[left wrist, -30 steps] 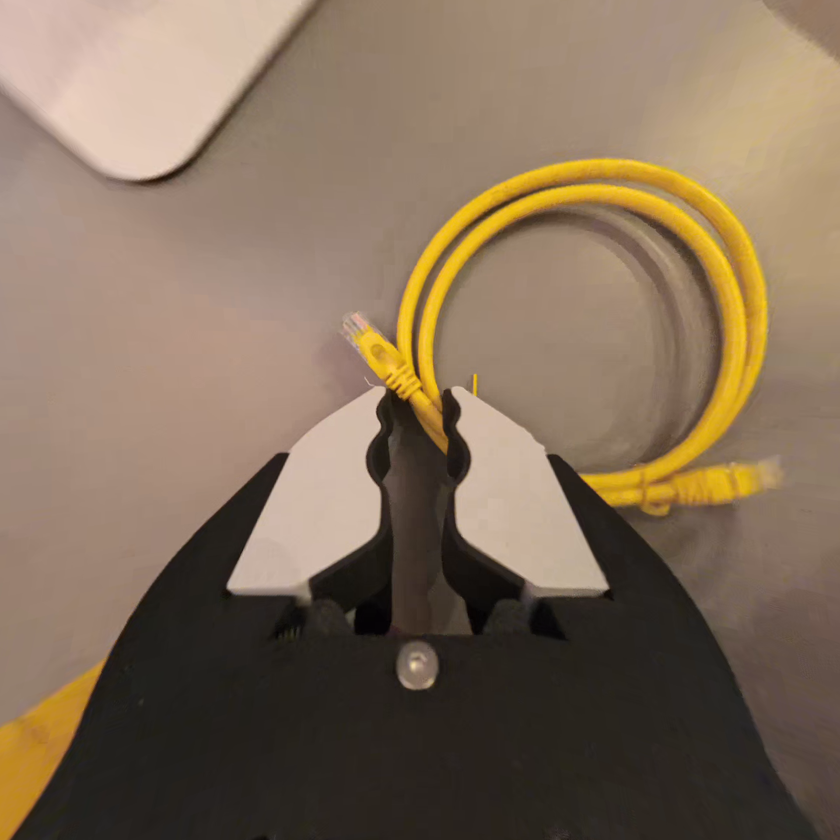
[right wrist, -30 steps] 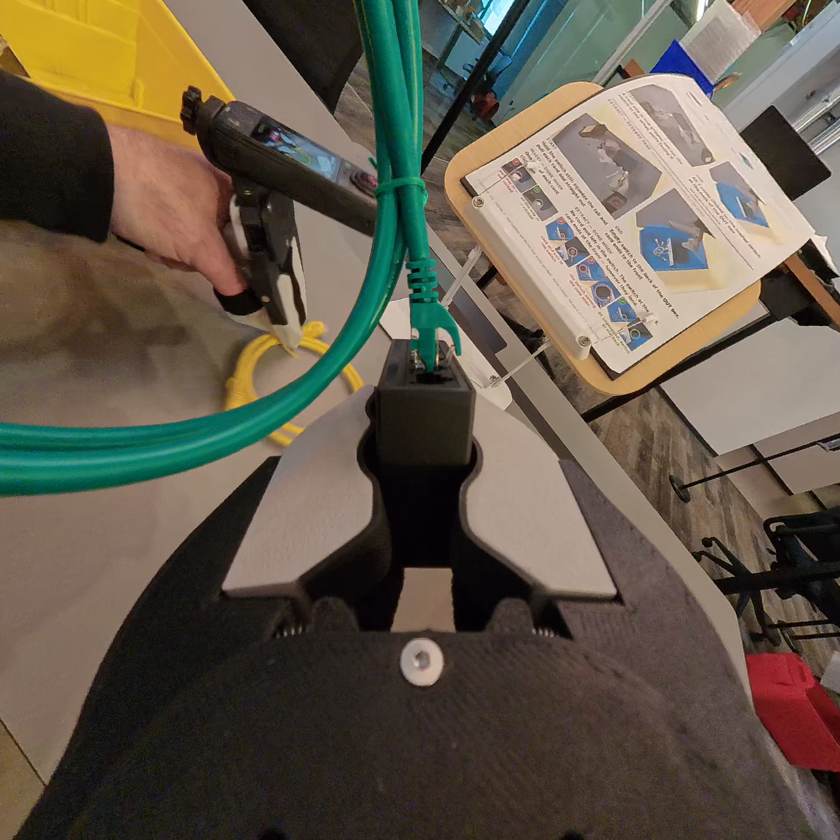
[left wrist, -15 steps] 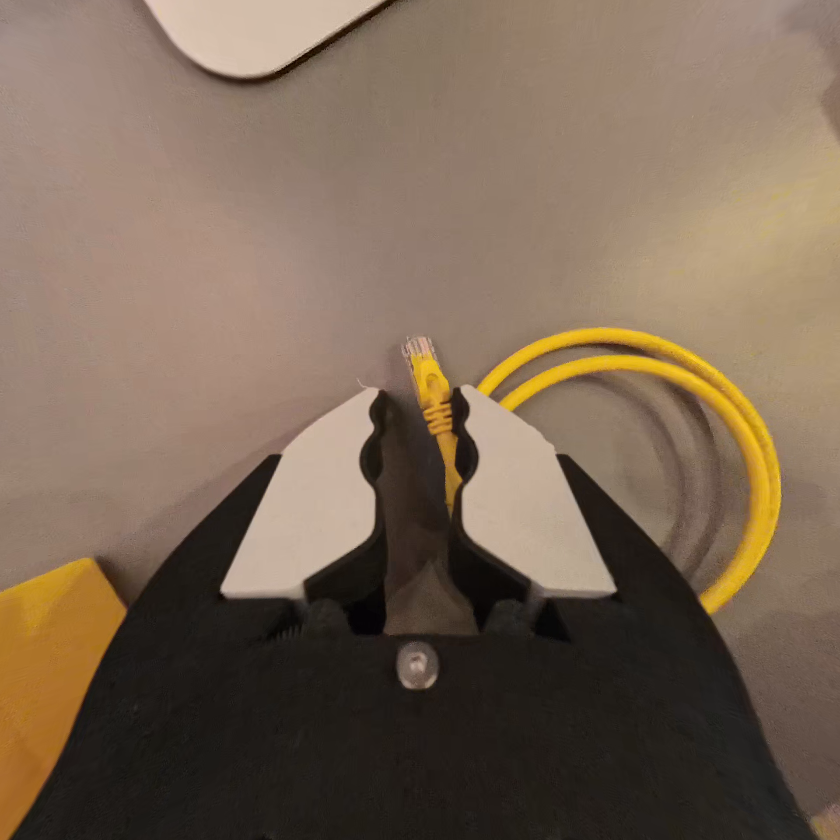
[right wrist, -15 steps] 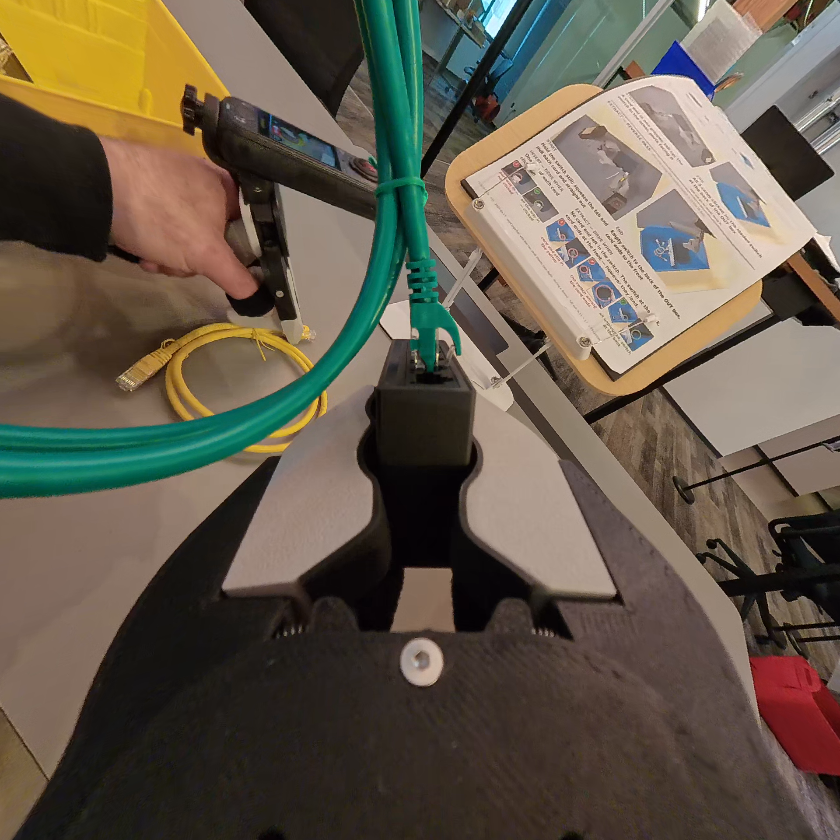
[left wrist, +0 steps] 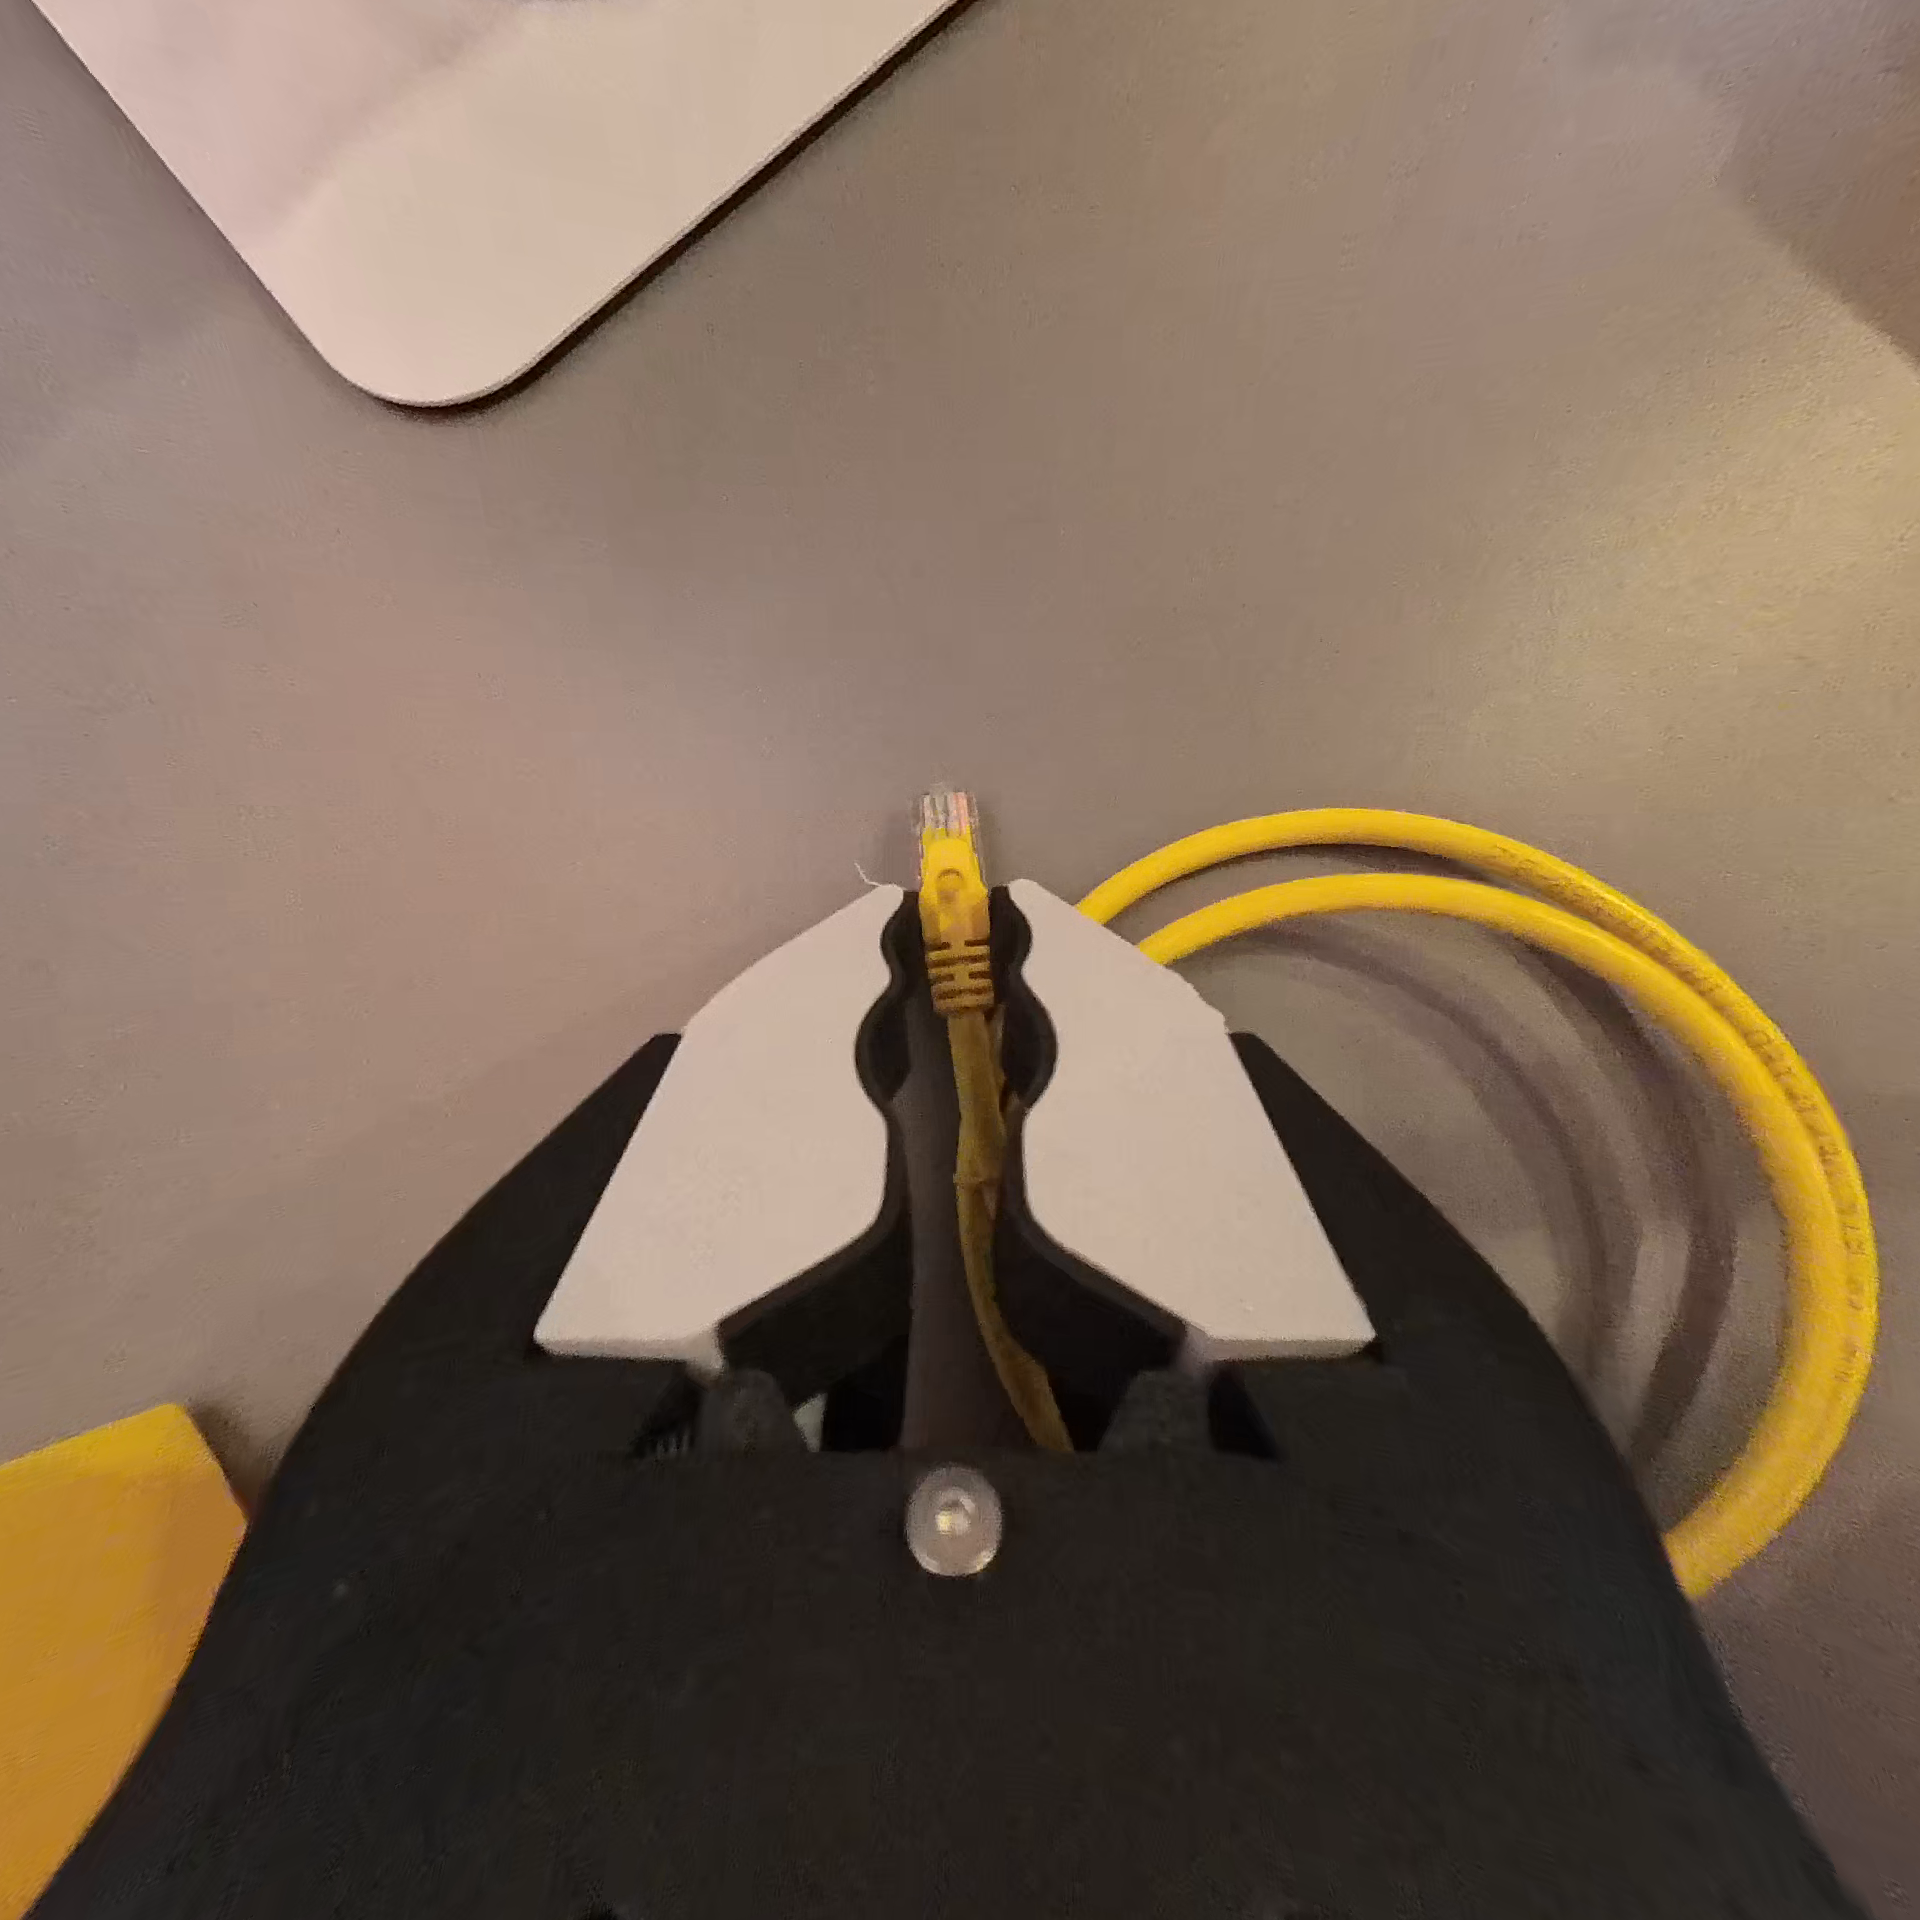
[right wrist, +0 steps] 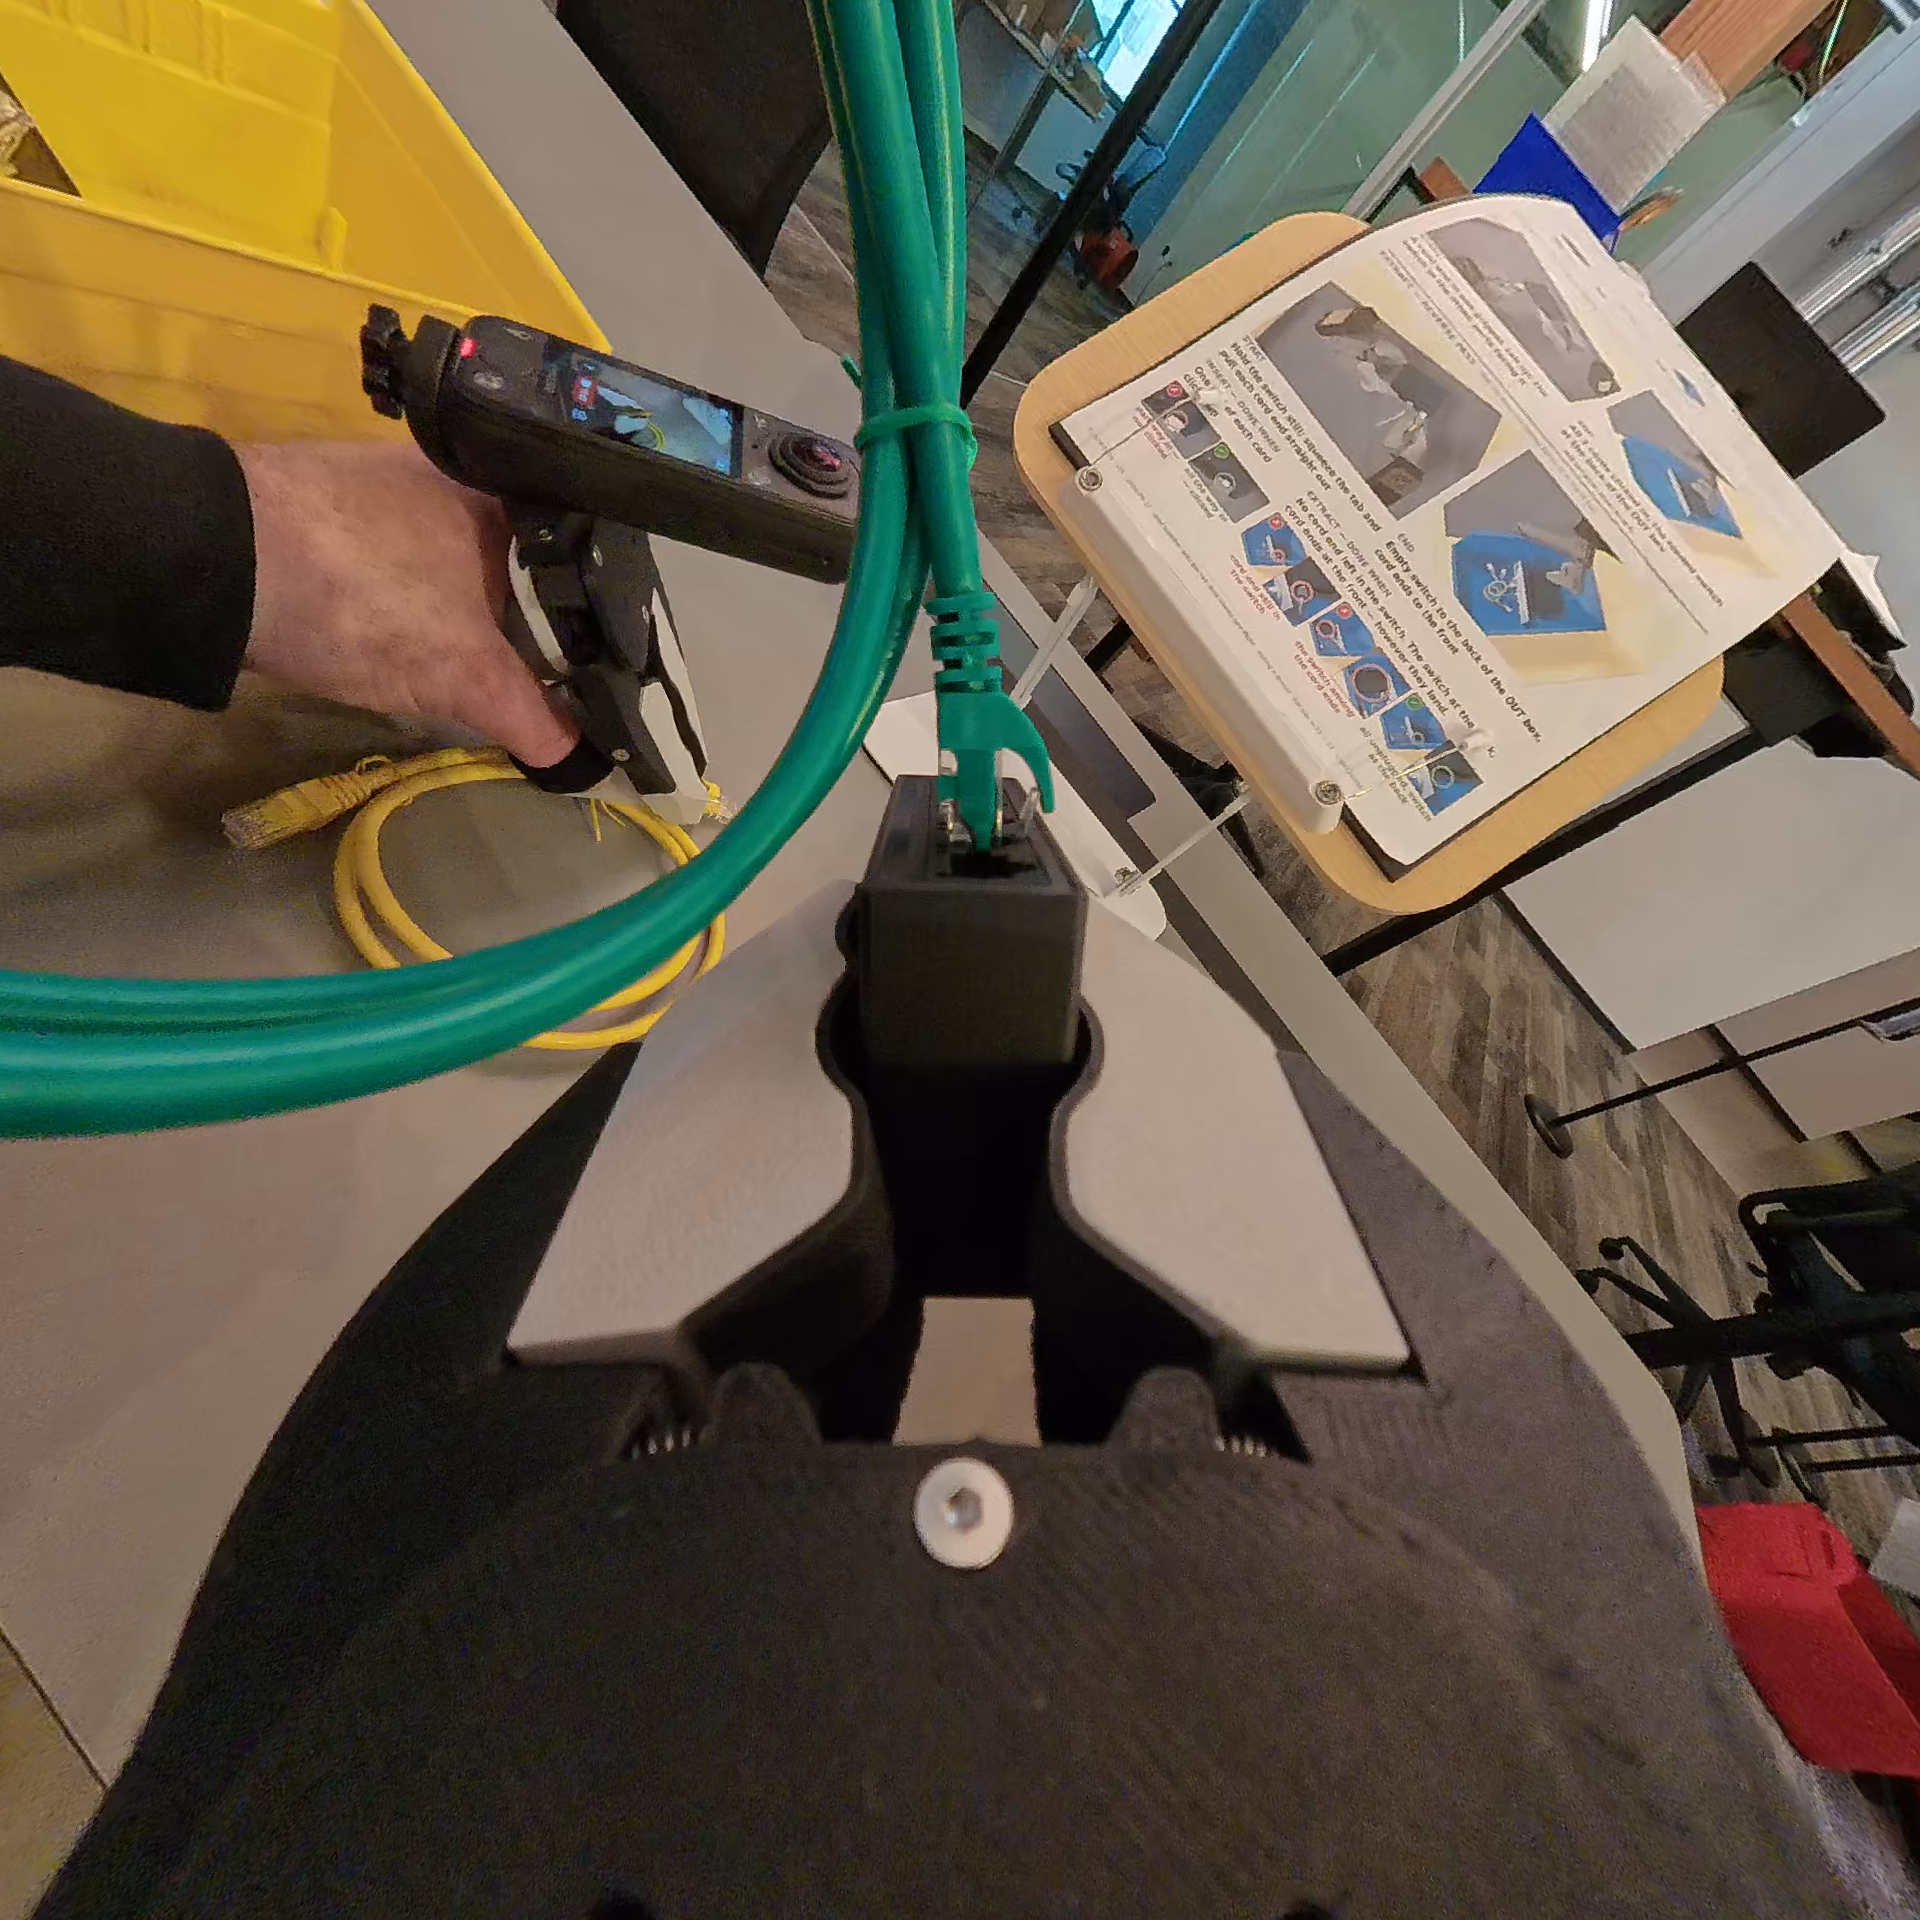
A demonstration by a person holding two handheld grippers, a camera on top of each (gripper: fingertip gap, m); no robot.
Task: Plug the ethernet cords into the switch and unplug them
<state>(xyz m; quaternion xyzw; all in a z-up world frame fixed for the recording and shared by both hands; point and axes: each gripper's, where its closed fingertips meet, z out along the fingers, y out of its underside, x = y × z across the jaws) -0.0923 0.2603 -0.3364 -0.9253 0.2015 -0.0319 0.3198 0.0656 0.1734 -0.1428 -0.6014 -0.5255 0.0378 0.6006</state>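
In the left wrist view, the coiled yellow ethernet cord [left wrist: 1766, 1091] runs back under the black body of the left gripper [left wrist: 954, 902], so its near loops and far plug are hidden. A pale rounded board [left wrist: 447, 177] is cut off by the top edge, and a yellow plastic corner [left wrist: 94, 1621] by the left edge. In the right wrist view, the thick green ethernet cord [right wrist: 894, 260] leaves the frame at the top and left. The small black switch [right wrist: 968, 961] sits with its lower part buried between the right gripper's [right wrist: 964, 997] grey fingers [right wrist: 707, 1143]. The yellow plastic bin [right wrist: 208, 239] is cropped at the far left.
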